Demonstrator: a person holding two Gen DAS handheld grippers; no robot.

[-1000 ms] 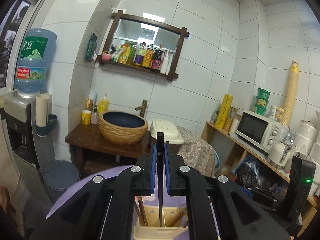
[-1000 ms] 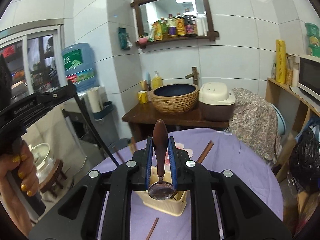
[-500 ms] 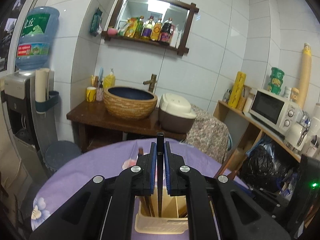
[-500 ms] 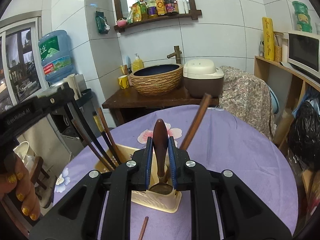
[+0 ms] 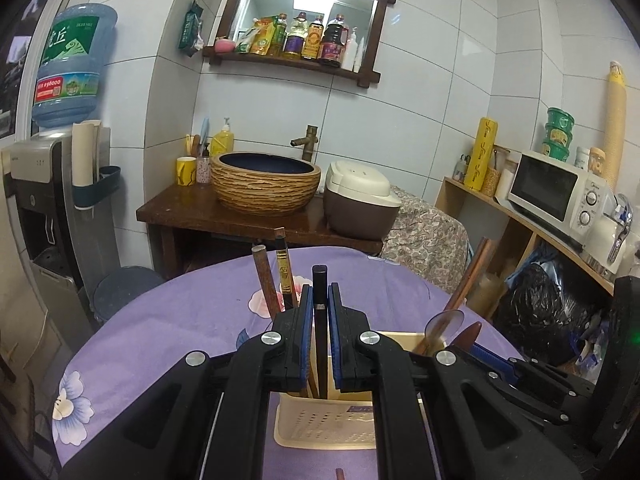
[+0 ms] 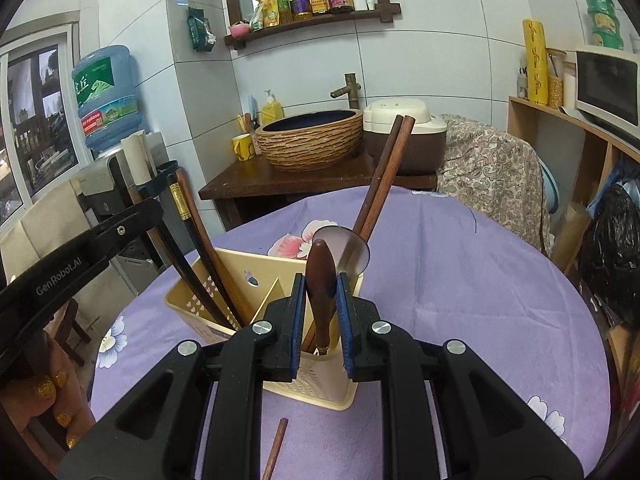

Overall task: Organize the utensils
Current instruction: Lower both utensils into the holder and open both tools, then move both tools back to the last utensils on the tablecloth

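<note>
Both hand-held grippers are busy over the cream utensil holder (image 6: 256,280), which sits near the middle of a round tabletop (image 6: 460,280) covered in a purple cloth with flower prints. The left hand-held gripper (image 5: 320,320) is clenched on a thin black chopstick (image 5: 319,292) that stands upright, its lower end down inside the holder's left section. The right hand-held gripper (image 6: 321,312) is grasping a spoon by its dark brown wooden handle (image 6: 320,276), bowl end pointing down into the holder's right section.

Already in the holder: a few chopsticks (image 6: 192,232) leaning left in the left section, one with a gold band, plus 2 reddish-brown chopsticks (image 6: 384,176) leaning right and a second spoon (image 6: 352,248) with its bowl up in the right section. 1 loose brown chopstick (image 6: 276,452) lies on the cloth just in front of the holder.

Room-wise, behind the holder is a dark wooden stand (image 5: 192,216) with a woven-look basin (image 5: 266,184), a brass tap (image 5: 308,144) and a rice cooker (image 5: 360,200). Above that is a framed wall shelf (image 5: 300,24) with sauce bottles on white tile. Left of the holder stands a water dispenser (image 5: 68,64); right of it, a wooden shelf unit with a microwave (image 5: 556,192). A hand with gold nail polish (image 6: 48,400) shows at the lower left of the right wrist view.
</note>
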